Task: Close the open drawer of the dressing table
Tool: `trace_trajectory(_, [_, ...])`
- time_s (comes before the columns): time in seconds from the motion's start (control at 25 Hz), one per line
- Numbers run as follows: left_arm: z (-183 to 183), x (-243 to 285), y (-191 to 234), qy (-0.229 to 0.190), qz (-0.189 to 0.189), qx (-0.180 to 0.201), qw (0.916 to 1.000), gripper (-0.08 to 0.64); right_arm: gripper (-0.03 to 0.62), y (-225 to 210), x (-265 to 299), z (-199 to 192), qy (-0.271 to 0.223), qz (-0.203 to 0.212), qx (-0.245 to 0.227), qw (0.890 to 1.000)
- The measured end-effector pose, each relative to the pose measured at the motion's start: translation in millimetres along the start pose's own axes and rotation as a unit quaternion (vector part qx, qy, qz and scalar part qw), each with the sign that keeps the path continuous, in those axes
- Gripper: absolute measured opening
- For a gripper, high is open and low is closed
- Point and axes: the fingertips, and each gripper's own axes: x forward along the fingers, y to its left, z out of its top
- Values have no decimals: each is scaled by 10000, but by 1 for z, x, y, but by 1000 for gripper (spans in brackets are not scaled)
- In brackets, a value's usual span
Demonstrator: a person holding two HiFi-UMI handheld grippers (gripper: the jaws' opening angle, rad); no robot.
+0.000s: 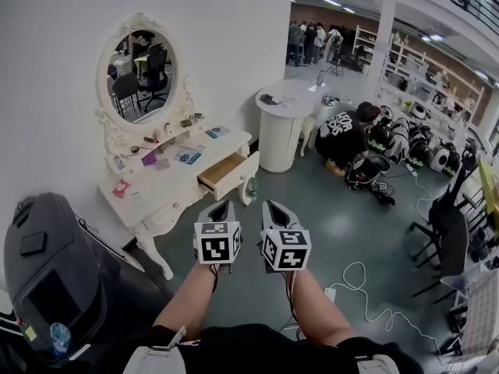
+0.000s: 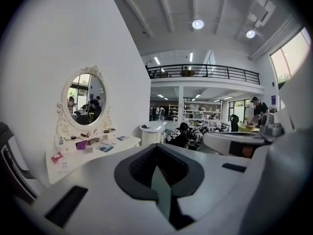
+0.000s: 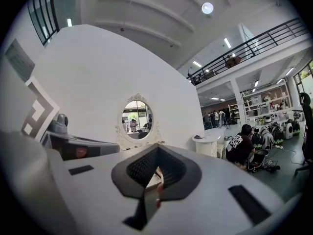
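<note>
The white dressing table point(image 1: 168, 189) with its oval mirror point(image 1: 142, 72) stands against the wall at the left. Its drawer point(image 1: 226, 171) is pulled out toward the floor space, showing a wooden inside. Both grippers hover side by side in front of the drawer, a short way off and touching nothing. My left gripper point(image 1: 221, 206) is shut and empty. My right gripper point(image 1: 273, 206) is also shut and empty. The left gripper view shows the table point(image 2: 93, 153) and mirror point(image 2: 82, 99) beyond the closed jaws. The right gripper view shows the mirror point(image 3: 137, 115) above its closed jaws.
A small bottle point(image 1: 251, 187) stands on the floor by the drawer. A round white pedestal table point(image 1: 282, 127) and a crouching person point(image 1: 343, 135) are behind. A dark chair point(image 1: 54, 279) is at my left, an office chair point(image 1: 452, 240) and a white cable point(image 1: 366, 287) at the right.
</note>
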Motion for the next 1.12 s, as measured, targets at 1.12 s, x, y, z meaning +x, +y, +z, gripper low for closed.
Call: trace_trajectory(1.12, [24, 178, 51, 234, -139, -251, 9993, 8, 9, -74, 172, -2, 492, 169, 99, 9986])
